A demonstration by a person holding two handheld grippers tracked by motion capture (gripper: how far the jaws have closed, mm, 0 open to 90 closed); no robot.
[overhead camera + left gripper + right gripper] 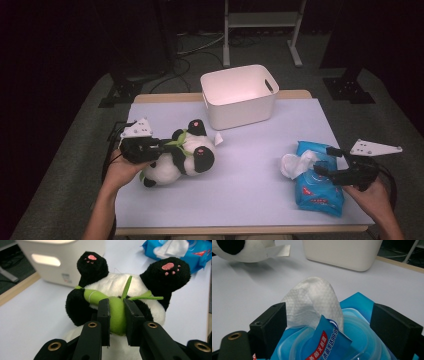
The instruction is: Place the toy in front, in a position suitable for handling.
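the panda (242,250) is cut off by the right gripper view's top edge.

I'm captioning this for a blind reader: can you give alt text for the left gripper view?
The left hand-held gripper is shut on a green piece on the panda plush toy. A white bin stands behind, a blue wipes pack far right.

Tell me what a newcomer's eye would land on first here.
First, the panda plush at the table's left, pinched by its green bamboo piece in the left gripper. Next, the blue wipes pack at the right, a white wipe poking out between the right gripper's open jaws. A white bin stands behind.
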